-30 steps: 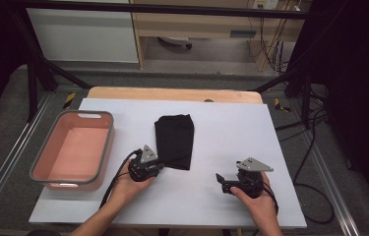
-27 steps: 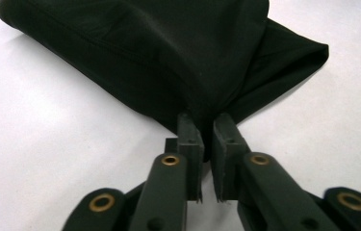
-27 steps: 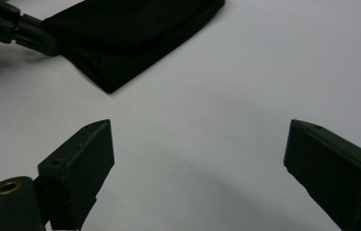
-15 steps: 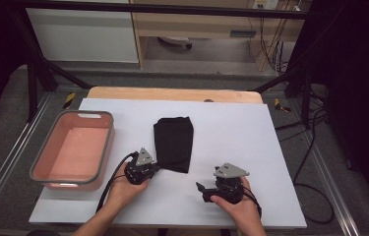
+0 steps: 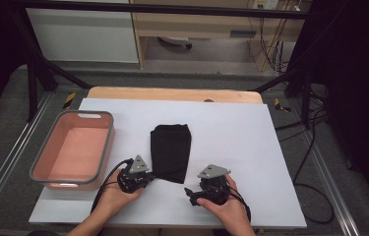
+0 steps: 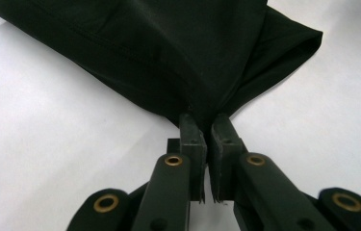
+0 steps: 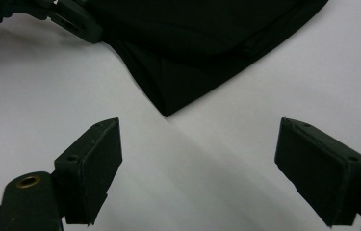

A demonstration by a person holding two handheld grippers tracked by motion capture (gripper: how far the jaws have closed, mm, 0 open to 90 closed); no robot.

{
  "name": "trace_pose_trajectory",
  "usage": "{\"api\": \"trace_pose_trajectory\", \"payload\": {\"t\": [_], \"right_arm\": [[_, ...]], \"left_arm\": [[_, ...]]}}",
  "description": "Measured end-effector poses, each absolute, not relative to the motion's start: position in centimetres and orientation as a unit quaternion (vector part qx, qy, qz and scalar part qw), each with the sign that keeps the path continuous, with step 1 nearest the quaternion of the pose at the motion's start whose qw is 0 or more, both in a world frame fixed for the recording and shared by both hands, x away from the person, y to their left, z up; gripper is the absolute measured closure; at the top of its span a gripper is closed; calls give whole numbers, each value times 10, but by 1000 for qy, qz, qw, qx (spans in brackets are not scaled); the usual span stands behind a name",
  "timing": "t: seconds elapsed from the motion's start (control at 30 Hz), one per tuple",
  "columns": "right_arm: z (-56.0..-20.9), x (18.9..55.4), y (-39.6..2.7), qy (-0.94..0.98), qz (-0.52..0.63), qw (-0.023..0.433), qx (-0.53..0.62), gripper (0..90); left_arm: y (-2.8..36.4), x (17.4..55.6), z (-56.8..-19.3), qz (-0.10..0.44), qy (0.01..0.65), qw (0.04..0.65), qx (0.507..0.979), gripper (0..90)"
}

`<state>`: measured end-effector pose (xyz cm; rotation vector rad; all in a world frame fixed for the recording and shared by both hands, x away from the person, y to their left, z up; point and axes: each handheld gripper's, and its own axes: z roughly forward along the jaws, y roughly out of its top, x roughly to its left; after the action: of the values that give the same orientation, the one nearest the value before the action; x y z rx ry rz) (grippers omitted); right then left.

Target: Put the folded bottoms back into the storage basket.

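Note:
A black folded cloth (image 5: 170, 150) lies in the middle of the white table top (image 5: 231, 142). My left gripper (image 5: 151, 176) is shut on its near left corner. In the left gripper view the pads (image 6: 209, 127) pinch the bunched fabric (image 6: 178, 53), which is pulled taut. My right gripper (image 5: 190, 195) rests low on the table just short of the cloth's near right corner (image 7: 168, 108). Its jaws (image 7: 199, 159) stand wide apart and have just been closing a little, with bare table between them. The right gripper view also has the left gripper (image 7: 72, 19) at top left.
A pink basin with a grey rim (image 5: 104, 152) stands at the left of the table, close to my left hand. Beyond the white top a wooden edge (image 5: 172, 93) runs along the far side. Cables trail from both grippers.
My right gripper has moved left across the table to the cloth's near right corner. My left gripper has drawn back a little toward the near edge with the cloth corner.

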<state>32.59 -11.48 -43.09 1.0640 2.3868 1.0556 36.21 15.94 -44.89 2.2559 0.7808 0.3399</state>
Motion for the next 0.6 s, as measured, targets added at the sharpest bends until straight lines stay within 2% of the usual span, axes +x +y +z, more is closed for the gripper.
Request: {"api": "trace_pose_trajectory", "payload": {"t": [0.23,0.5,0.6], "right_arm": [[-434,313,-104,839,370,143,372,168],[-438,296,-92,846,363,144,362,200],[-441,290,-88,847,369,145,354,211]], "left_arm": [[169,344,-446,120,311,354,874,863],[175,322,-446,105,315,358,873,862],[176,317,-449,118,313,364,869,850]]}}
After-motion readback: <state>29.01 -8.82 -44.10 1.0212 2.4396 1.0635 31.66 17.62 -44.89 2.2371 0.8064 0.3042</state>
